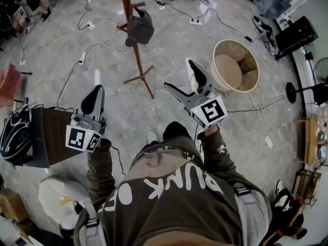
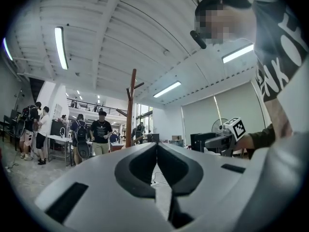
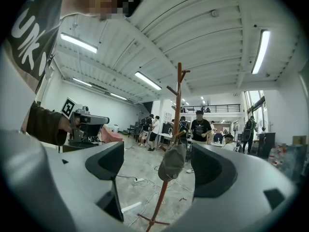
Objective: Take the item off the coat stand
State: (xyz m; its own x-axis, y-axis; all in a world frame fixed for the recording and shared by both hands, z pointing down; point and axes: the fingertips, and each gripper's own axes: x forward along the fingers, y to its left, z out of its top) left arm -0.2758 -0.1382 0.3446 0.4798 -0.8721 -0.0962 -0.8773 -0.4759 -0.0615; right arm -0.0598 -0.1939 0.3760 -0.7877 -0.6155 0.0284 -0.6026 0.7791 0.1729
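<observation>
Left gripper (image 1: 97, 91) jaws pressed together, nothing between them. Right gripper (image 1: 179, 74) jaws spread wide, empty. Both held in the air over the floor (image 1: 169, 40), well apart from the stand (image 1: 137, 60). Dark cap (image 1: 139, 27) hangs on a peg of the stand. In the right gripper view the cap shows between the spread jaws, far off, untouched.

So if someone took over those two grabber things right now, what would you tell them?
Left gripper: shut, empty, held out in front.
Right gripper: open, empty, pointed toward the cap but well short of it.
The cap hangs on a peg of the coat stand, which stands on the floor ahead.
Done: nothing taken off yet.
Left: step closer, close on the cap, and lift it off the peg.
</observation>
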